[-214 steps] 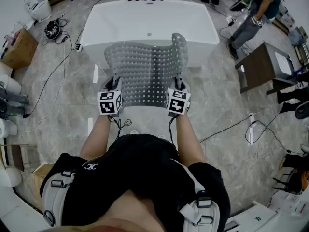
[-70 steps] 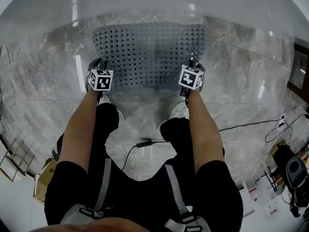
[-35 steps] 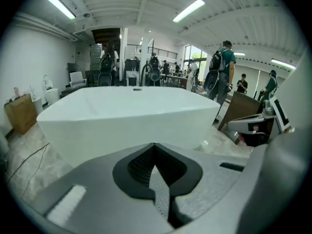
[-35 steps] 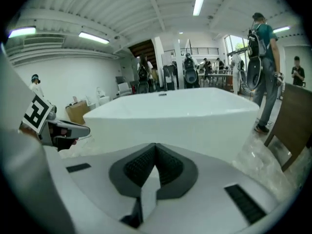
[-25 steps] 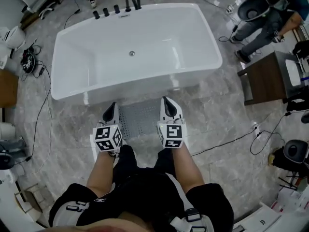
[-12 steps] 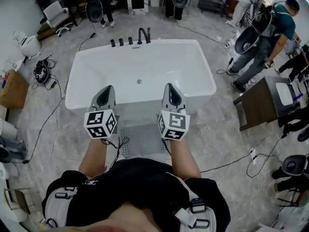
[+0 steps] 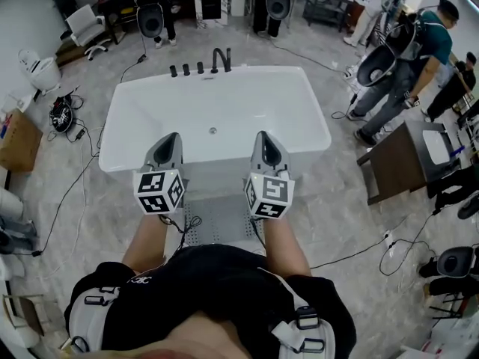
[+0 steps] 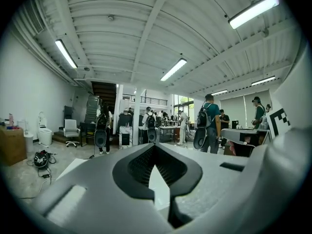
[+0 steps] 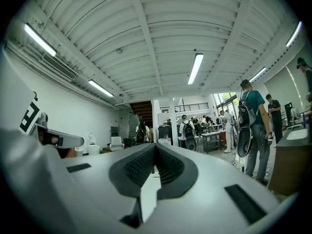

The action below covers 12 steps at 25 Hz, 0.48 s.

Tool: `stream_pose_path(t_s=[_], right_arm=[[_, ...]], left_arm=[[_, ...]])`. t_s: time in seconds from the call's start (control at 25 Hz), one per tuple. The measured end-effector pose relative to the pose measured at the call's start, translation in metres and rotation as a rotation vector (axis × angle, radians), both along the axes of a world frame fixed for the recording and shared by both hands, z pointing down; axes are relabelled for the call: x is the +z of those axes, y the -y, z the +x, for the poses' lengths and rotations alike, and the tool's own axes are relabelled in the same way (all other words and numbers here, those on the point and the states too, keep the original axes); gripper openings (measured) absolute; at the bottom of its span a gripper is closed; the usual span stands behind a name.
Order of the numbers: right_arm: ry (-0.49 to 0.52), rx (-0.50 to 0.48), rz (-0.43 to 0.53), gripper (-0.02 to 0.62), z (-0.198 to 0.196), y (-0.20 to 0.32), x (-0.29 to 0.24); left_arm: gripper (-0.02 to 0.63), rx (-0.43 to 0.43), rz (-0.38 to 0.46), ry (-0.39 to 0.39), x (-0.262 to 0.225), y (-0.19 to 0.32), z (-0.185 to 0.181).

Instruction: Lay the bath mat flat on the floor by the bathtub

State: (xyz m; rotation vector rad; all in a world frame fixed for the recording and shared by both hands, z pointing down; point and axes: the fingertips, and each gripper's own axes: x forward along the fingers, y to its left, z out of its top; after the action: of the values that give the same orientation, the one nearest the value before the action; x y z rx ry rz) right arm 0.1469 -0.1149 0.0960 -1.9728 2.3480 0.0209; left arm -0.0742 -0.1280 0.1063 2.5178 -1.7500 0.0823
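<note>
The grey perforated bath mat [image 7: 217, 219] lies flat on the marble floor right in front of the white bathtub [image 7: 213, 114]; its near part is hidden by the person's body. My left gripper [image 7: 169, 142] and right gripper [image 7: 264, 141] are raised side by side above the mat, pointing toward the tub. Both are shut with nothing between the jaws. In the left gripper view the left gripper [image 8: 155, 147] has its tips pressed together and looks level across the room. In the right gripper view the right gripper [image 9: 154, 147] shows the same.
Black taps [image 7: 202, 66] stand at the tub's far rim. A brown cabinet [image 7: 400, 159] stands to the right, cables [image 7: 75, 193] trail over the floor on both sides, and a cardboard box [image 7: 16, 139] sits at the left. People with backpacks [image 7: 408, 58] stand at the back right.
Both grippers have risen from near the mat to level with the tub. The head view has lifted, taking in more of the room. The mat has stayed flat on the floor.
</note>
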Motion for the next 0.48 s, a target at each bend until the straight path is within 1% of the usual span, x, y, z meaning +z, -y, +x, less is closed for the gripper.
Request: stream_pose_path(t_s=[0.32, 0.48], right_arm=[[0.011, 0.009, 0.010, 0.005, 0.011, -0.011, 0.002], [0.015, 0.012, 0.006, 0.005, 0.015, -0.017, 0.006]], left_arm=[[0.005, 0.034, 0.007, 0.006, 0.003, -0.006, 0.015], [0.005, 0.072, 0.017, 0.003, 0.004, -0.013, 0.025]])
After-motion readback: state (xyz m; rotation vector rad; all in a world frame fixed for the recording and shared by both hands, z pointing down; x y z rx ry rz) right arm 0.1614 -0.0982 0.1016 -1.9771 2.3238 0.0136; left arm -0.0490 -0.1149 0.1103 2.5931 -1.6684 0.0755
